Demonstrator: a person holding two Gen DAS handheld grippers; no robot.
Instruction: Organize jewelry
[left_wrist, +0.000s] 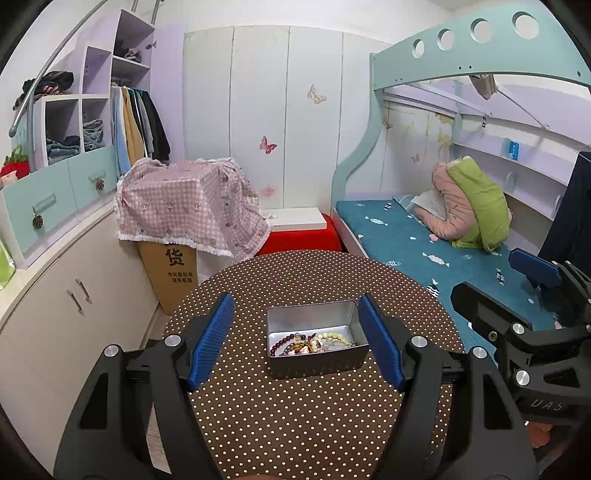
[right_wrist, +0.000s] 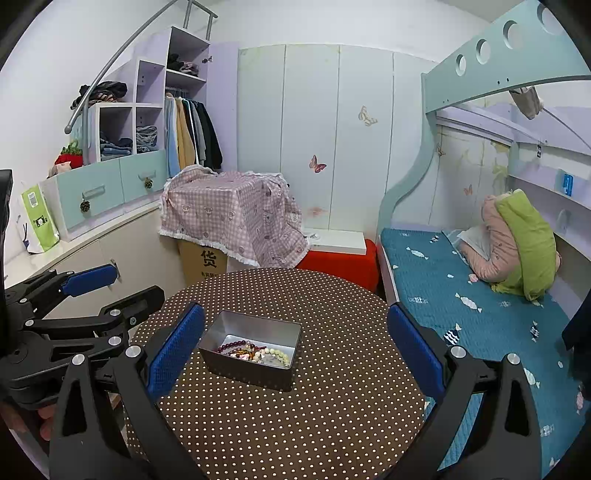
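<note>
Jewelry (left_wrist: 312, 342) in tin (left_wrist: 317, 363); left hand-held gripper (left_wrist: 297, 341) and right hand-held gripper (right_wrist: 295, 350) wide, empty; carton (left_wrist: 173, 273) marked "货".

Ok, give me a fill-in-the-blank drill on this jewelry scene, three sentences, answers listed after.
1. The metal tin holding the beaded bracelets has no ____ on it.
2. The tin stands on a round table whose brown cloth is patterned with white ____.
3. The left claw and the right claw both stand ____, holding nothing.

Missing words: lid; dots; open
</note>
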